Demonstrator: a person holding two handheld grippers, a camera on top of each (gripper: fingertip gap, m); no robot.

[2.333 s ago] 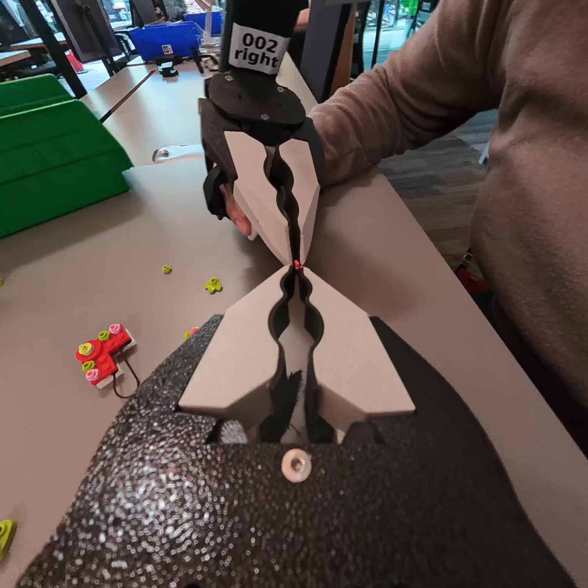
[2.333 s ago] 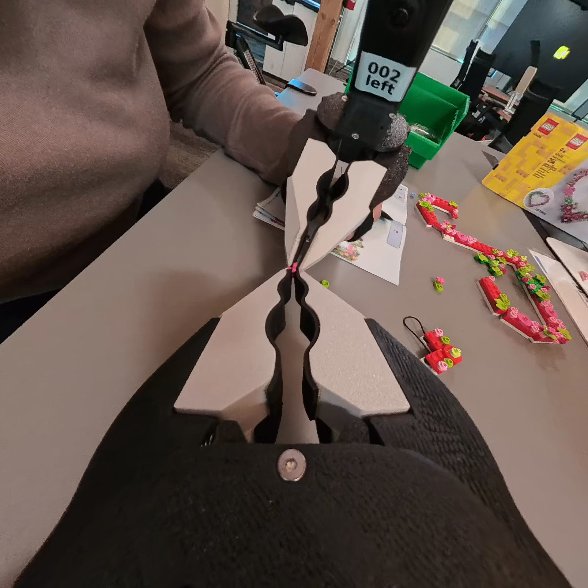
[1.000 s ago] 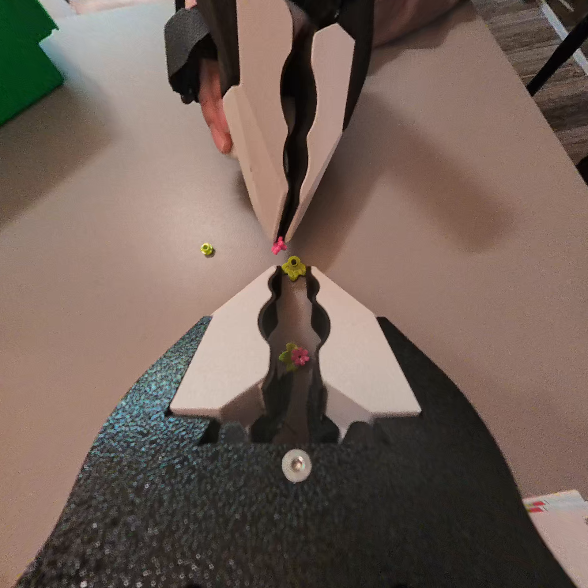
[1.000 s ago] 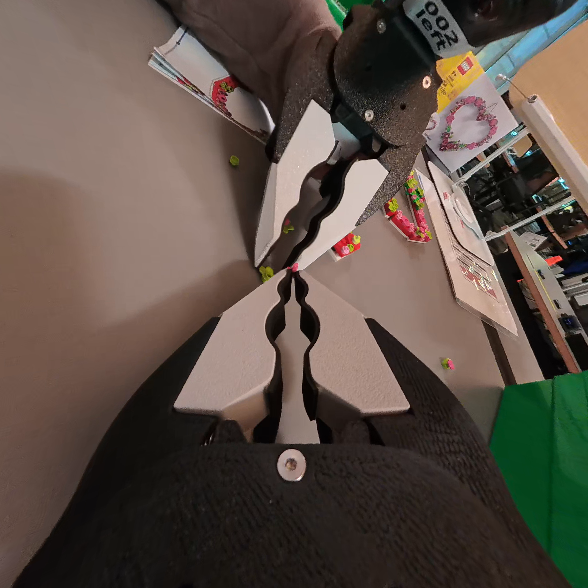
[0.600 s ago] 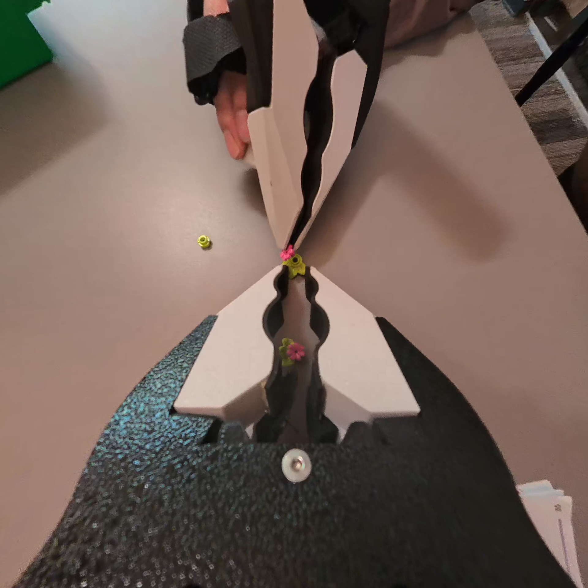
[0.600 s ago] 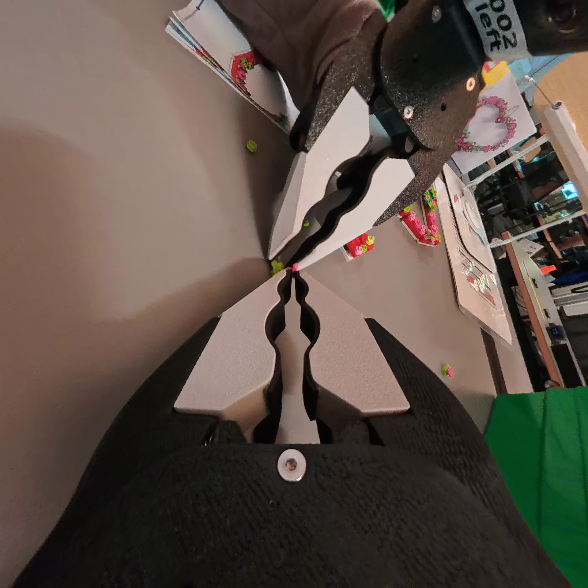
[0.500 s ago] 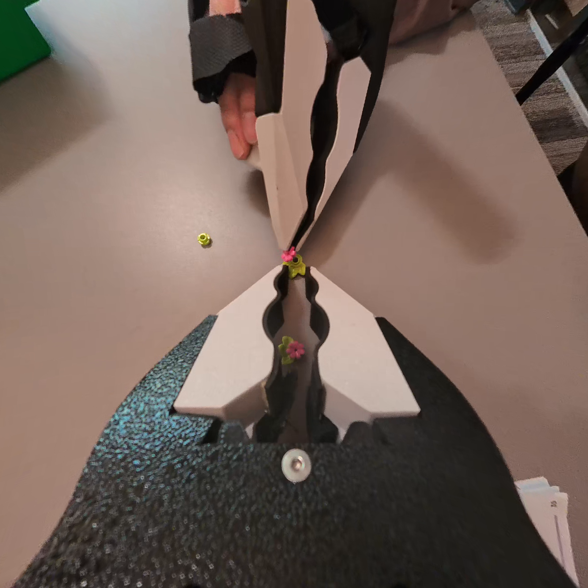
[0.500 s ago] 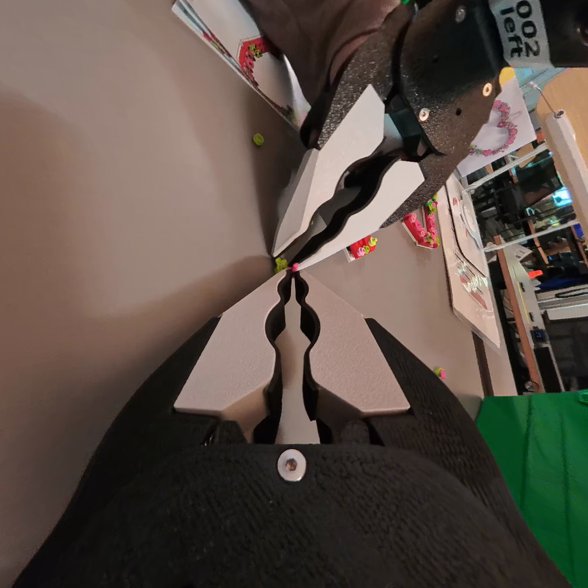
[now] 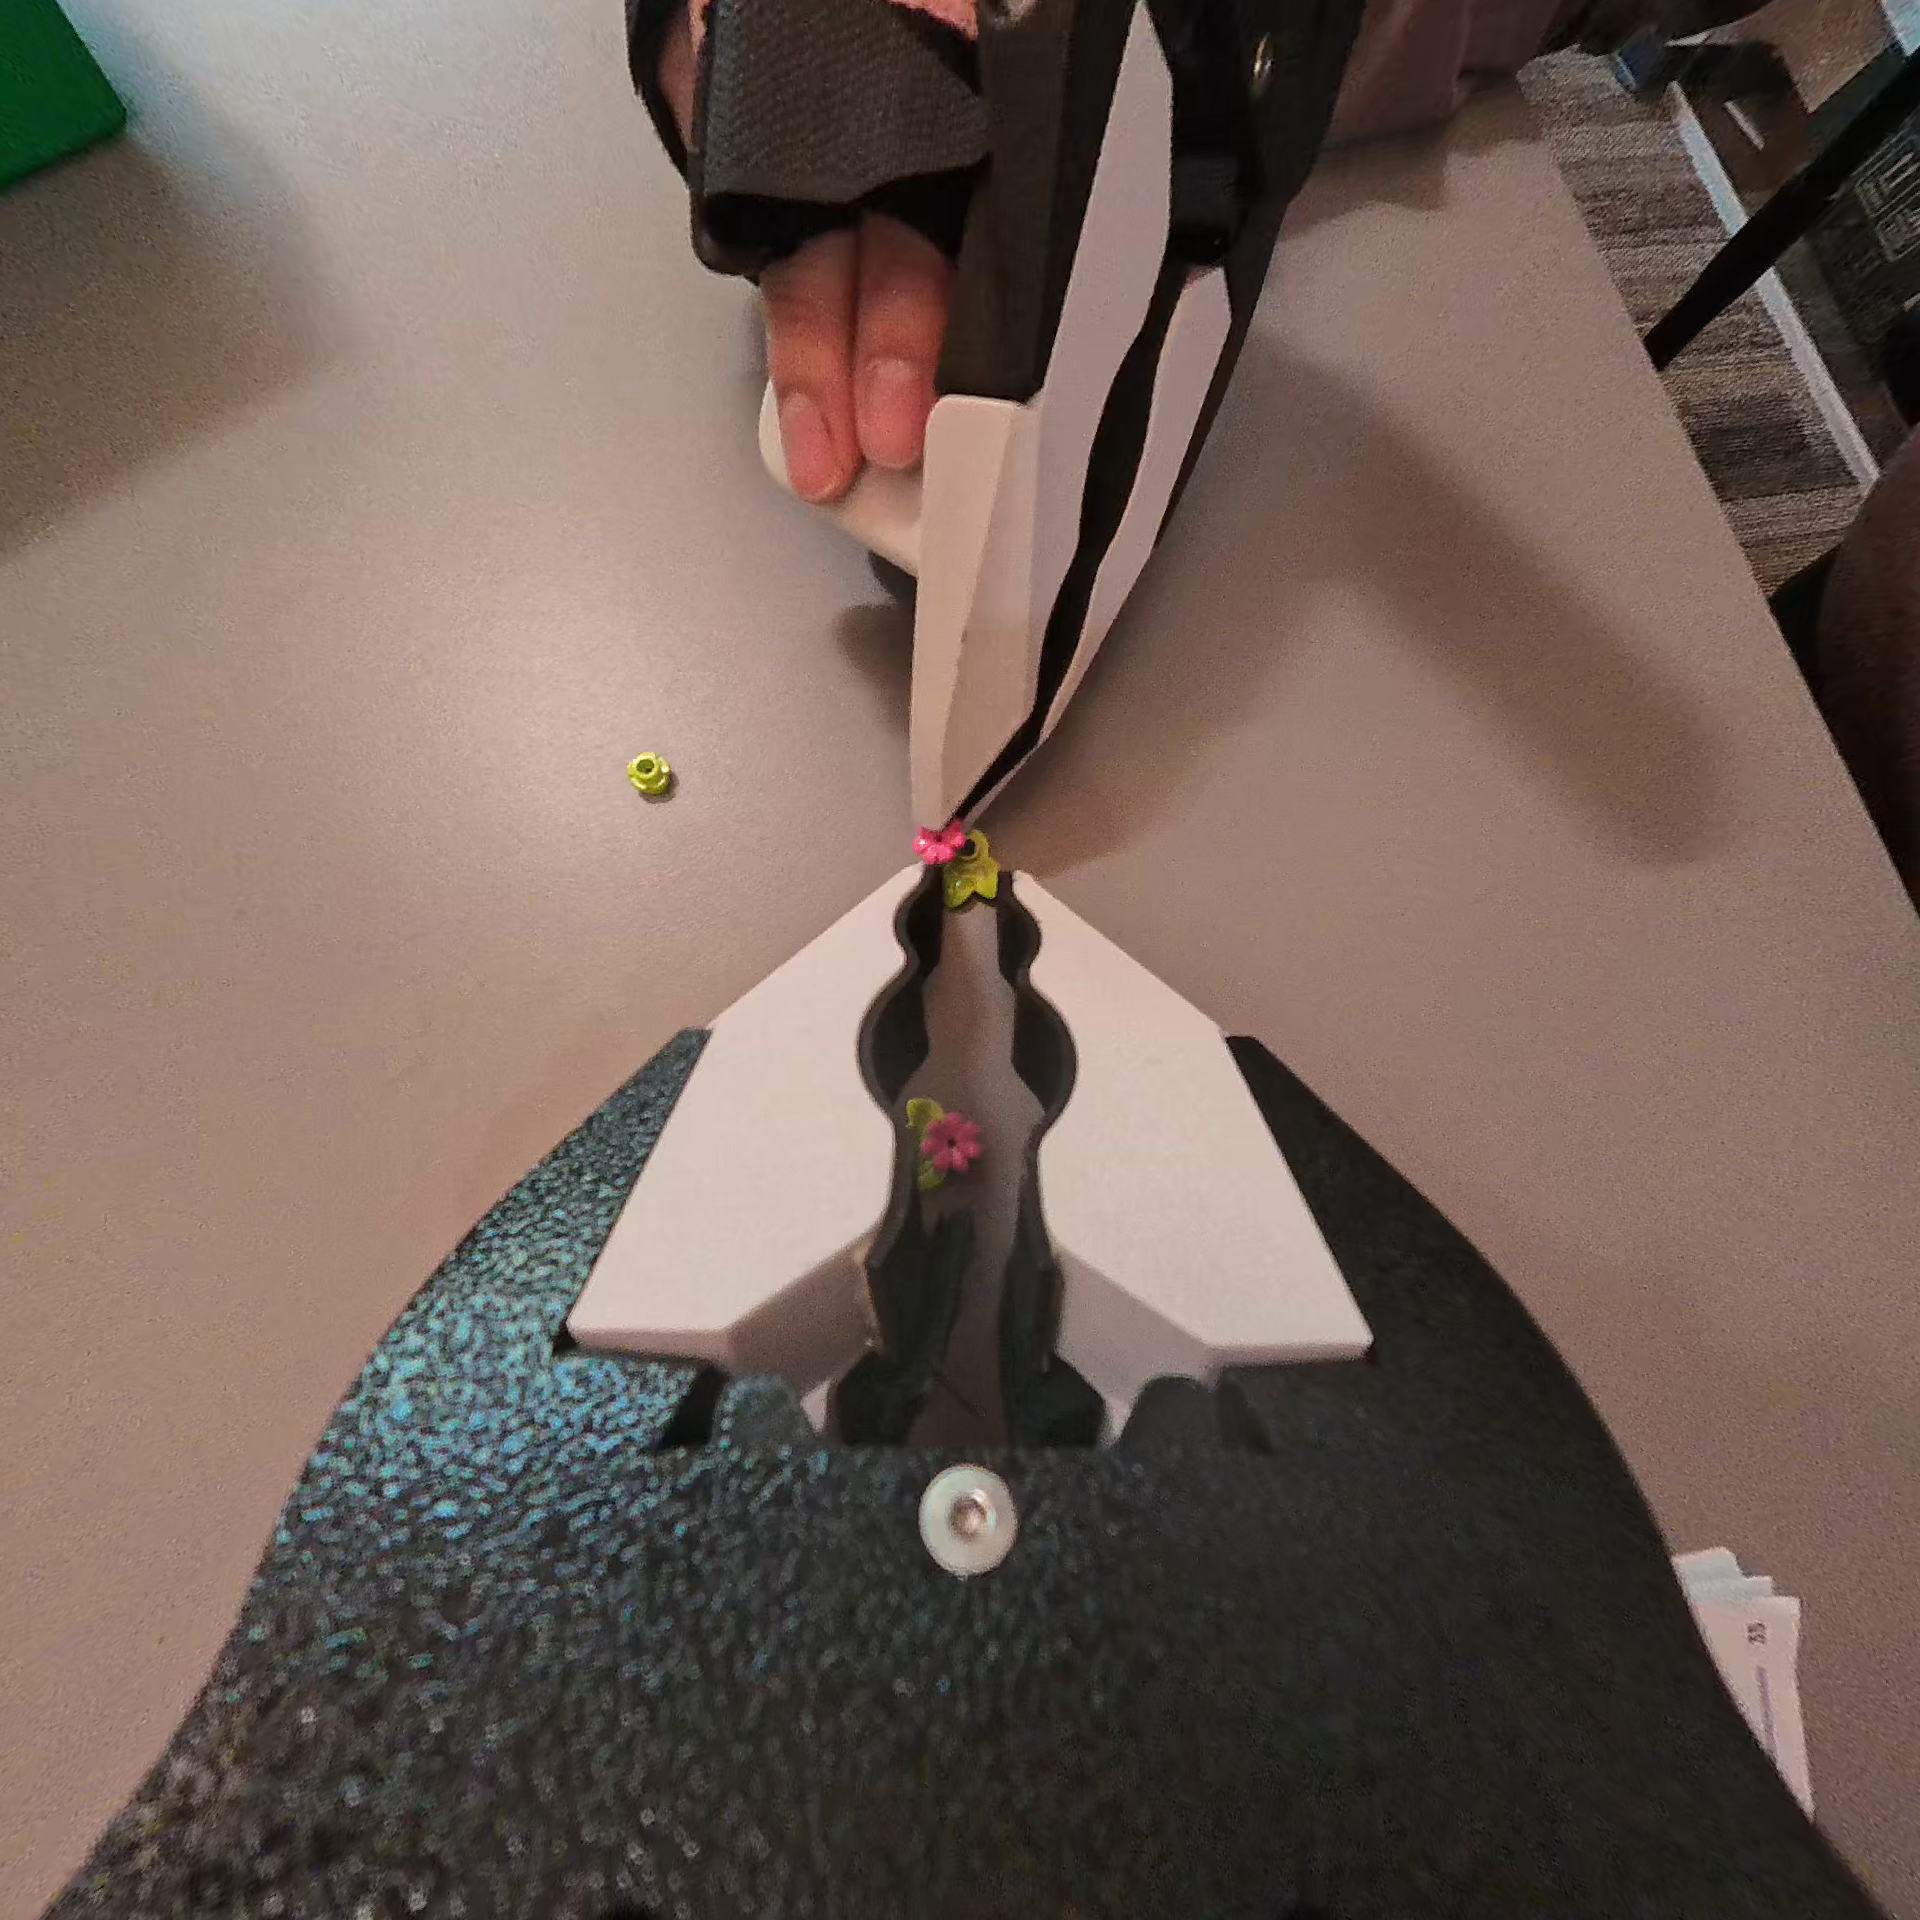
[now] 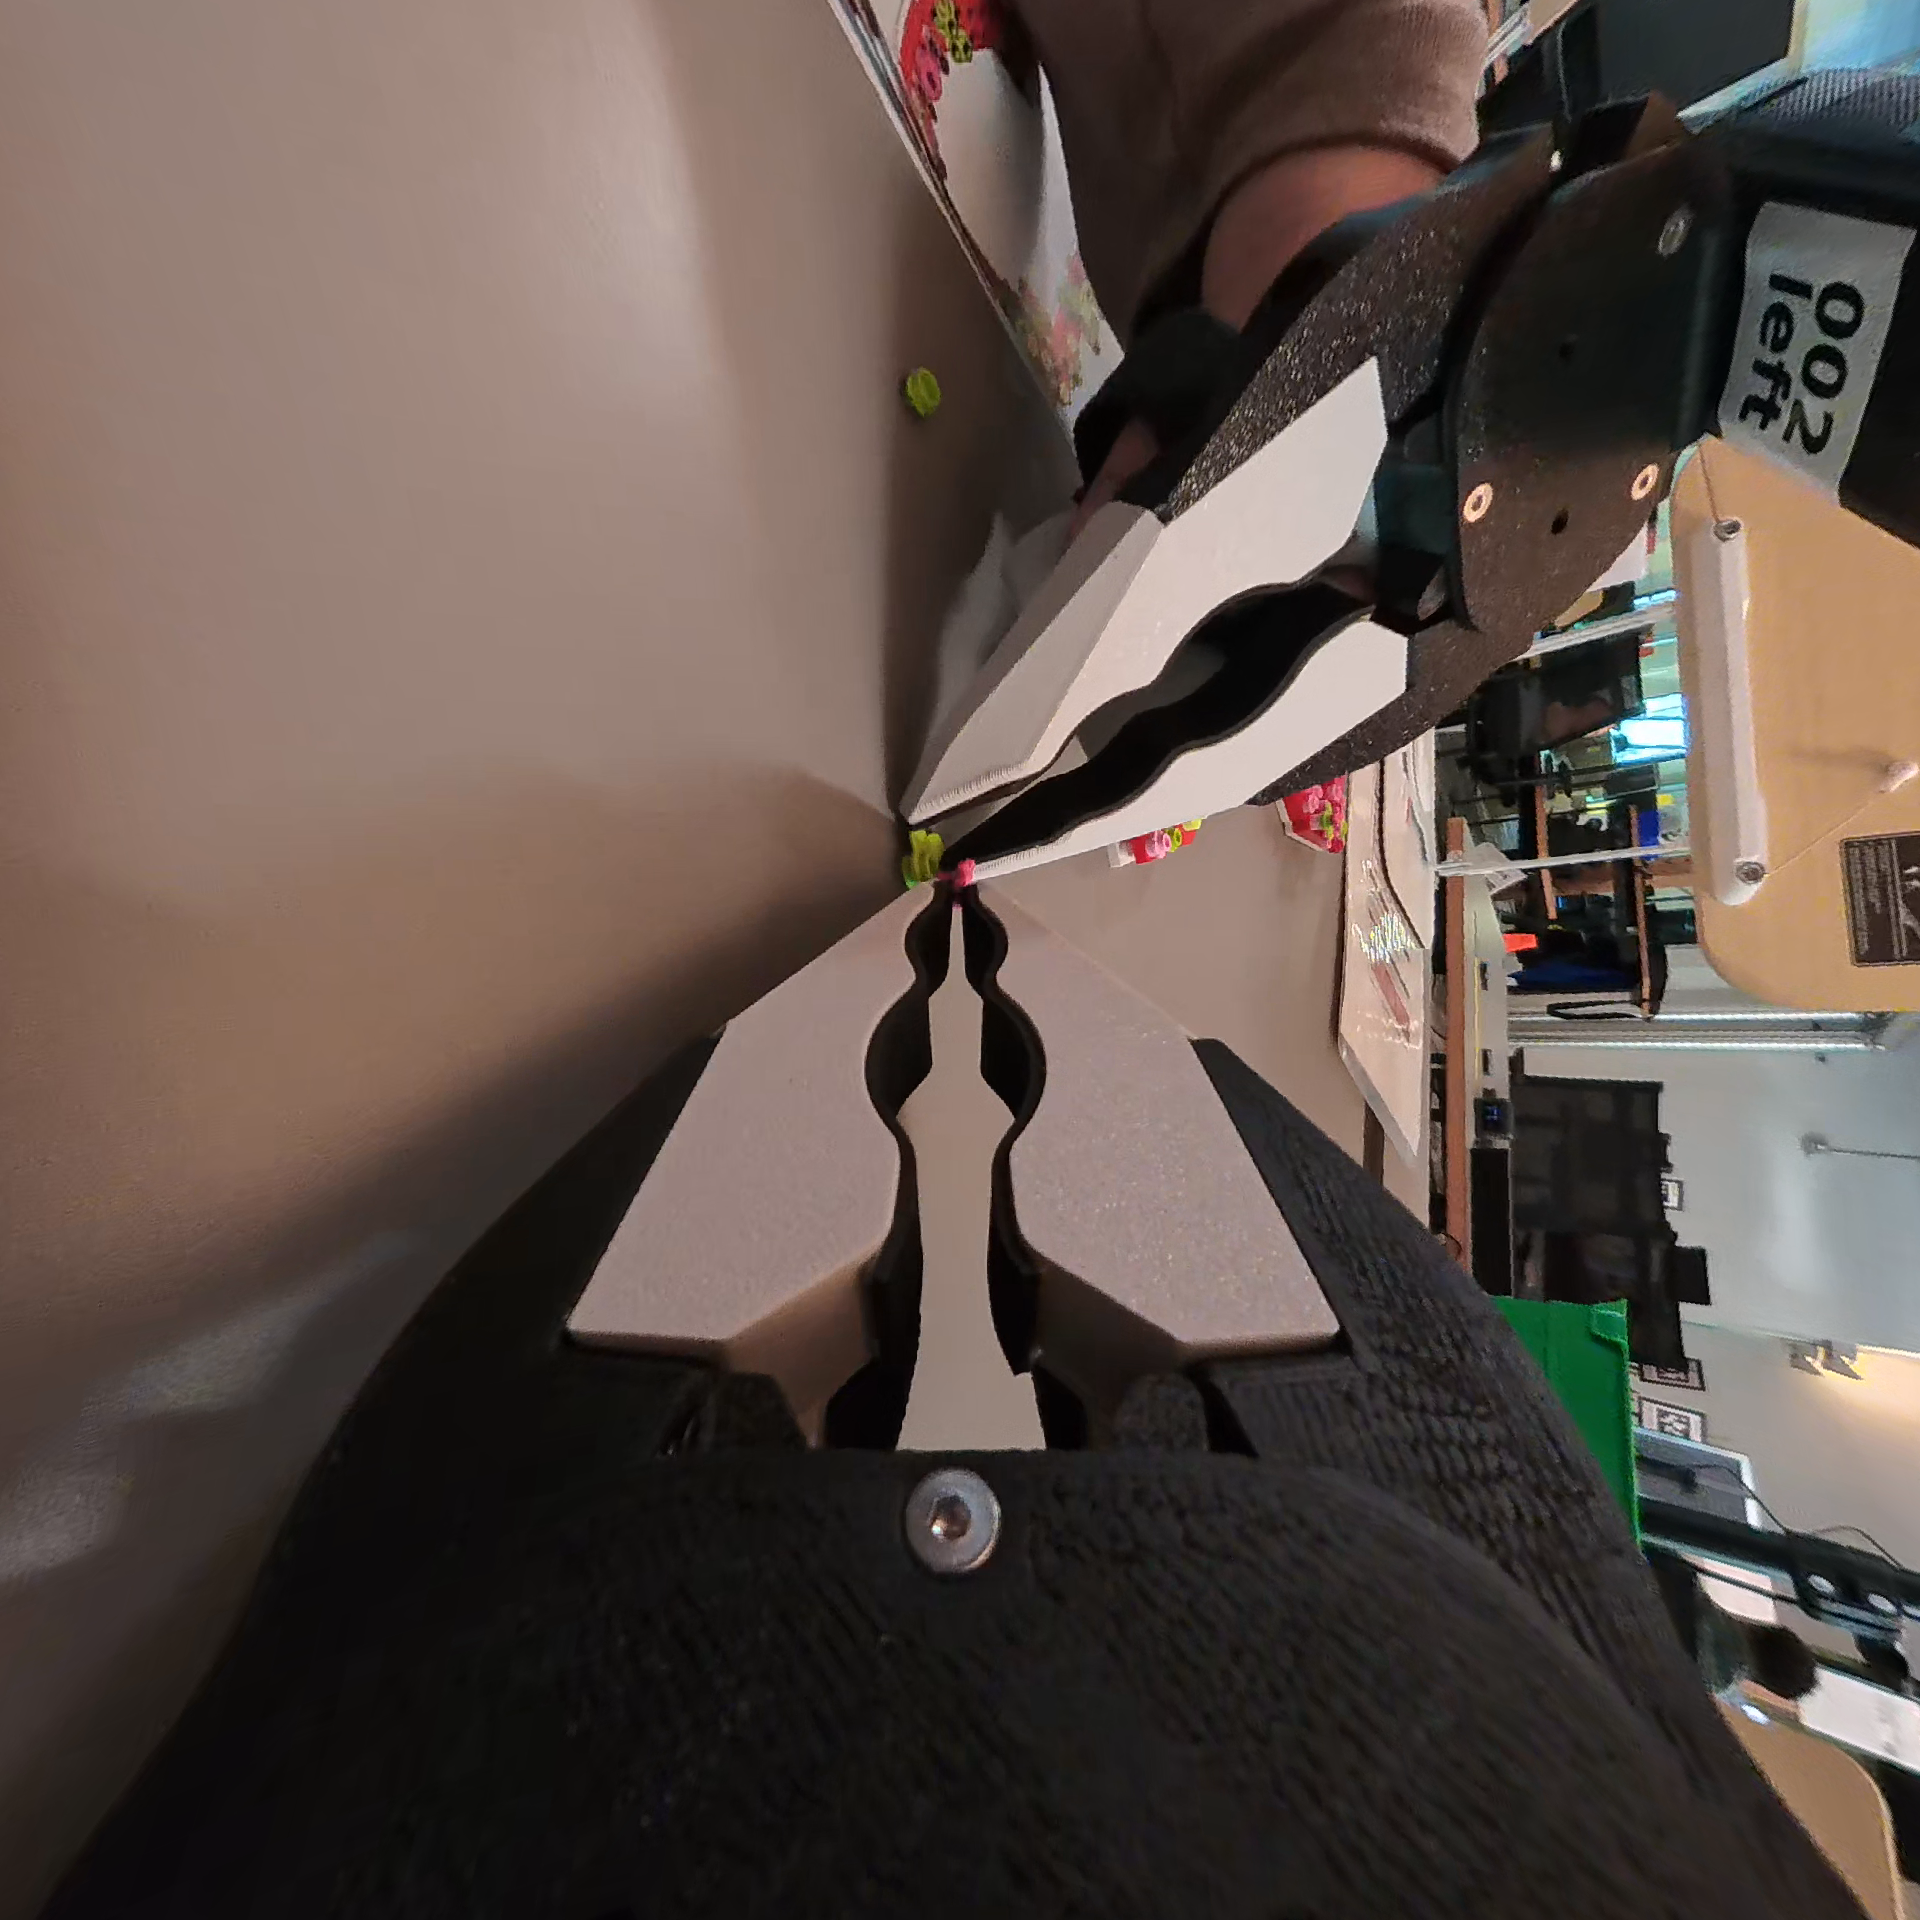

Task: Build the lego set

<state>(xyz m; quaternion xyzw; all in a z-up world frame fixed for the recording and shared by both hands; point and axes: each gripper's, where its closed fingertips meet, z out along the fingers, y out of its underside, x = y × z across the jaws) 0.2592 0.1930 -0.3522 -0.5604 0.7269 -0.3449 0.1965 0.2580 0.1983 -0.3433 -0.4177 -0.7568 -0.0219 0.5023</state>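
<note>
Lego pieces meet at mid-frame in both views, where we see two grippers tip to tip above a grey-brown table (image 9: 312, 935).

In the left wrist view, at left centre, a loose lime round stud (image 9: 649, 774) lies alone on the table, well apart from the tools. Toward the middle, the left gripper (image 9: 966, 888) rises from the bottom edge with its white fingers (image 9: 790, 1122) only narrowly parted at the tips, which pinch a lime leaf piece (image 9: 971, 881). Lower in the gap between those fingers we see a finished leaf with pink flower (image 9: 948, 1143) lying on the table beneath. Just left of the leaf piece, touching it, a tiny pink flower (image 9: 938, 842) sits clamped in the closed tips of the right gripper (image 9: 951, 821), which comes down from the top centre; a person's hand (image 9: 852, 353) in a black strap grips it at upper centre. At the lower right edge, white paper sheets (image 9: 1745, 1673) show.

In the right wrist view, the table fills the left half of the frame. At centre, the right gripper's own tips are drawn together on the pink flower (image 10: 961, 875), with the lime leaf (image 10: 921, 854) just to its left. From the upper right the left gripper reaches in, and beyond it, at right centre, red and pink built sections (image 10: 1314, 816) rest on the table.
</note>
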